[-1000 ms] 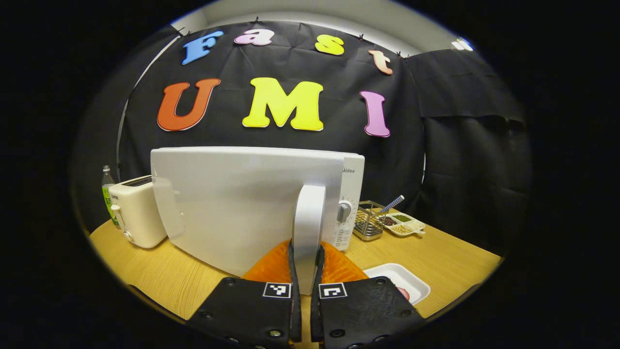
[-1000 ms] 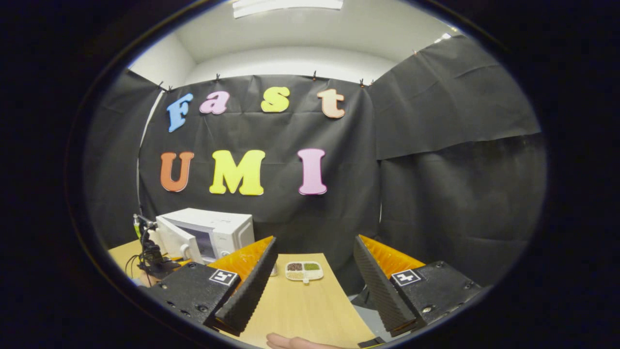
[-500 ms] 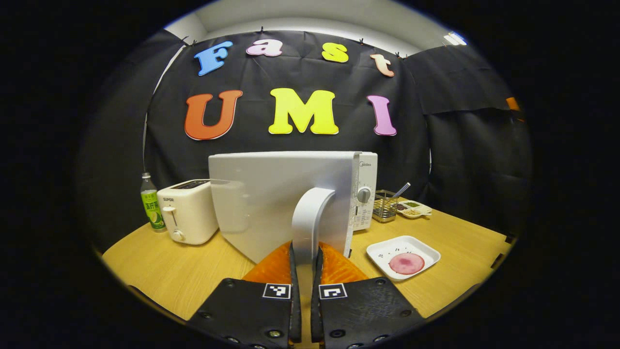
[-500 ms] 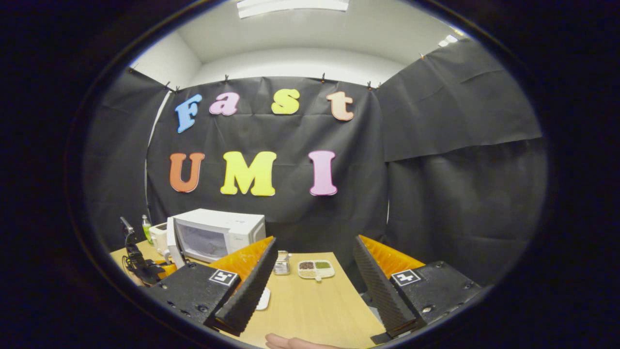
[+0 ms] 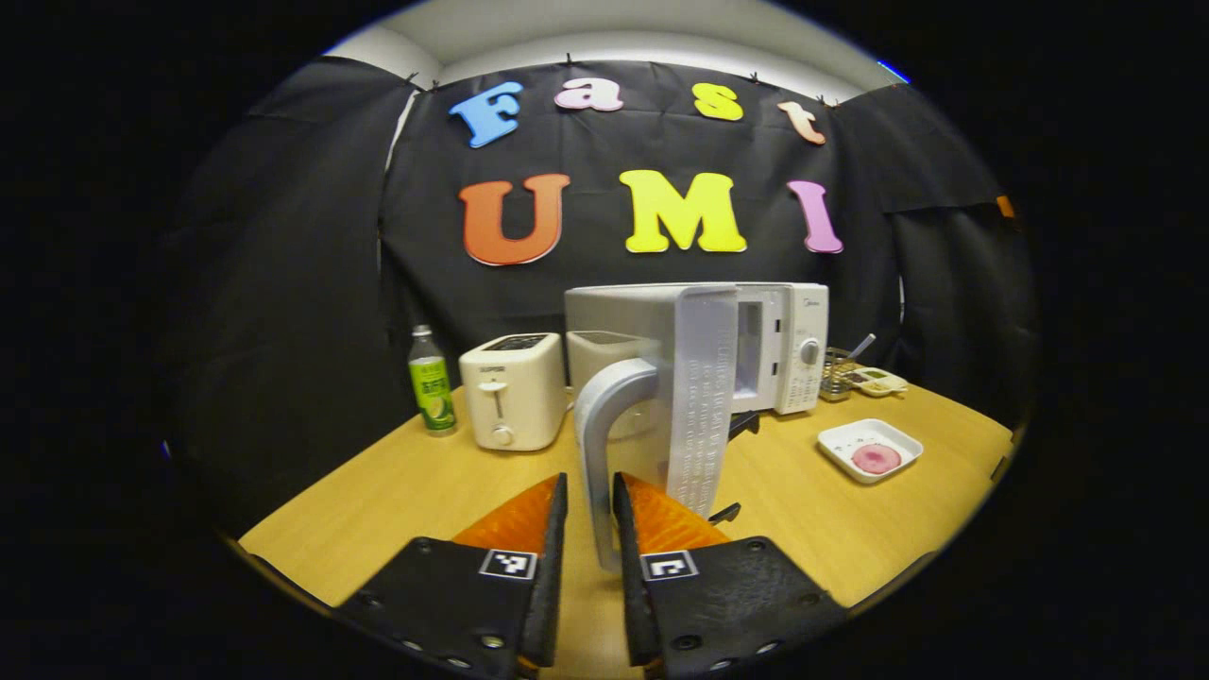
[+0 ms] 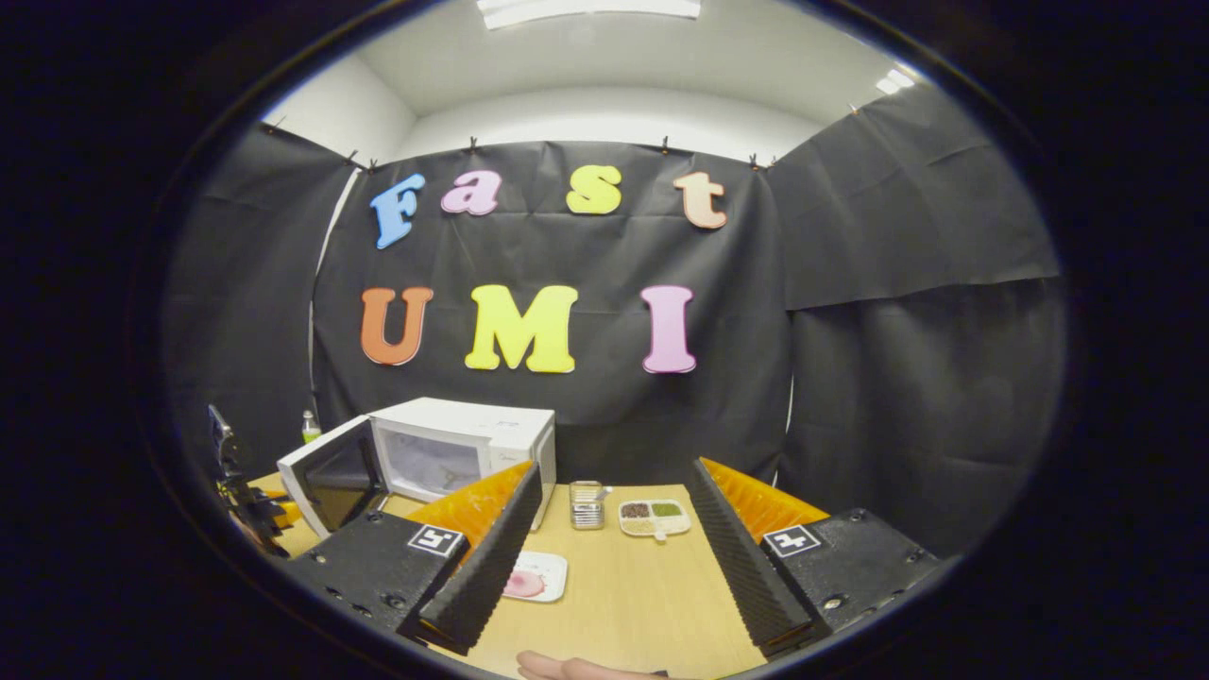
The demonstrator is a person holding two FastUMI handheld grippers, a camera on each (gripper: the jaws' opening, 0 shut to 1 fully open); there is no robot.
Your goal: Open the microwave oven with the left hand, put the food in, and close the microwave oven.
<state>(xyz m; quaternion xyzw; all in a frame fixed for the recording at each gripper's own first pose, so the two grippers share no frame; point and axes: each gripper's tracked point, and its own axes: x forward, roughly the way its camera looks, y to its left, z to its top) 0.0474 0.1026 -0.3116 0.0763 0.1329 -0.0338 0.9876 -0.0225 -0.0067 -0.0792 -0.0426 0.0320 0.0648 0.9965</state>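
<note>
While the left gripper [image 5: 587,529] grasps the door handle [image 5: 602,444] at lower centre of the left gripper view, the microwave [image 5: 789,345] stands open at centre right. Right of it a white plate [image 5: 870,450] holds the food [image 5: 876,459] on the table [image 5: 397,491]. Spread wide, the right gripper [image 6: 604,548] holds nothing.

Black cloth [image 6: 907,378] hangs clipped along the booth's back and side walls around a light wooden tabletop [image 6: 642,595], with a white wall [image 6: 586,113] above it and a bright strip light [image 6: 590,8] on the white ceiling.
</note>
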